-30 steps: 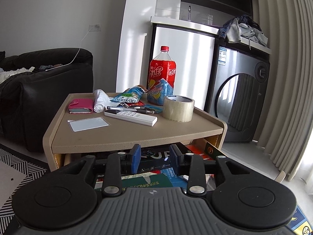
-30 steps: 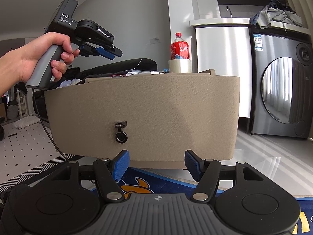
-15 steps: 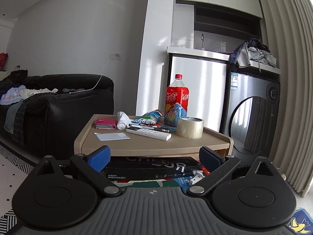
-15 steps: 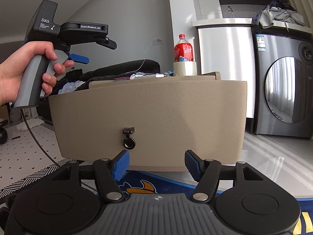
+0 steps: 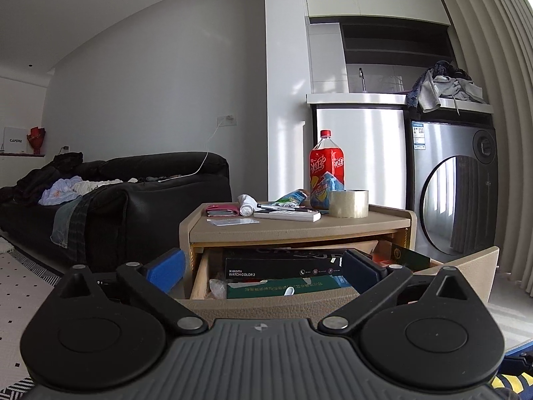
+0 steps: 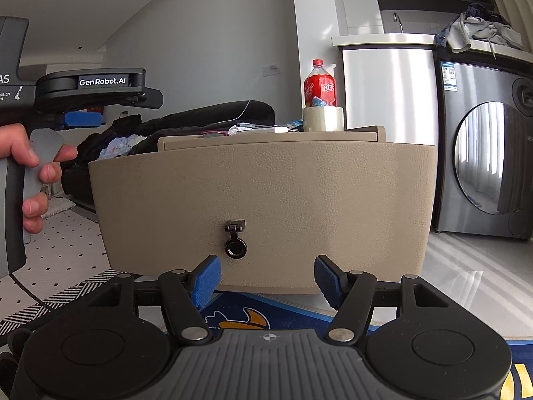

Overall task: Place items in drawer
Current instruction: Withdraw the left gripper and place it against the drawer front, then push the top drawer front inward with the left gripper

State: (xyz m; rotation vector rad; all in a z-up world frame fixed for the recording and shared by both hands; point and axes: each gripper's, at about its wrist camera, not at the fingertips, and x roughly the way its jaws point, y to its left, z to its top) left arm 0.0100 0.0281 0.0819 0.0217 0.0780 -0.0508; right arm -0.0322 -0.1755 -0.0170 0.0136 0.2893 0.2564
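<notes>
The beige side table's drawer [image 5: 466, 263] stands pulled out, holding a black watch box [image 5: 283, 268] and green packets. Its front panel [image 6: 266, 200] with a dark ring pull [image 6: 236, 247] fills the right wrist view. On the tabletop [image 5: 299, 225] lie a white remote [image 5: 286, 215], a tape roll [image 5: 348, 203], a red soda bottle [image 5: 327, 166], a pink wallet [image 5: 221, 210], a snack bag [image 5: 289, 198] and a white card [image 5: 233, 221]. My left gripper [image 5: 263, 271] is open and empty, in front of the drawer. My right gripper [image 6: 266, 281] is open and empty, low before the drawer front.
A black sofa [image 5: 116, 206] with clothes stands left of the table. A steel washer [image 5: 456, 193] and a counter stand behind on the right. The left gripper's handle and hand [image 6: 33, 166] show at the left of the right wrist view. A patterned rug [image 6: 50, 296] covers the floor.
My left gripper has opened wide and drawn back and down from the table, so the open drawer now shows in front. The right gripper has edged slightly closer to the drawer front.
</notes>
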